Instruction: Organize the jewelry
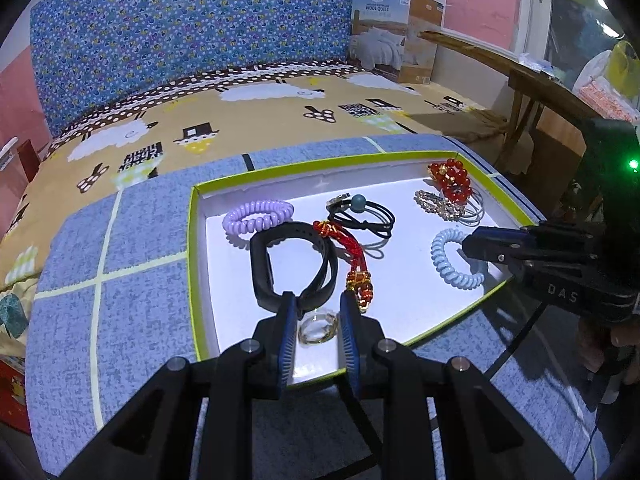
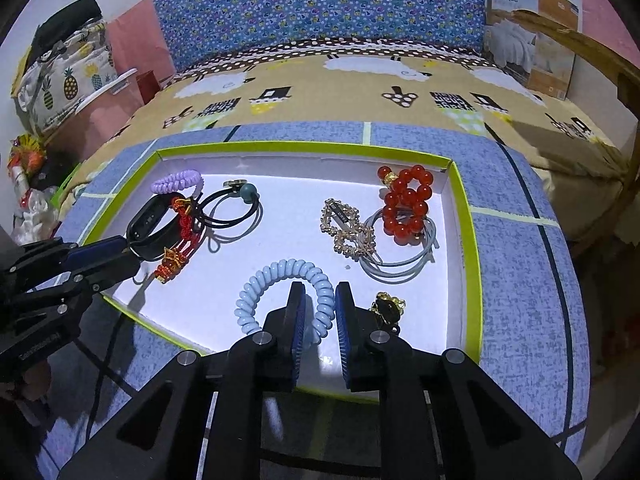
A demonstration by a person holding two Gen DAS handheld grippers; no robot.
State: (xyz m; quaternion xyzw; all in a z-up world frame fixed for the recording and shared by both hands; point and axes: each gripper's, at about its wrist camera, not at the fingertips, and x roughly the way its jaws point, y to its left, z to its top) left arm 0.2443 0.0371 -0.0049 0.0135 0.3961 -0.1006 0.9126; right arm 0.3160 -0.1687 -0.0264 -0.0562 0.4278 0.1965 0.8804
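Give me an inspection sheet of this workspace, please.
Surface: blue patterned tabletop, white tray with green rim.
Job's things: purple coil, blue coil, black band, red knotted cord, red bead bracelet, gold clip, hair ties, all in tray.
Clutter: nothing seen.
Tongs: left tongs closed on clear ring; right tongs open astride blue coil.
Cables: black cable by tray.
Surroundings: sheep-print bedspread, quilt box.
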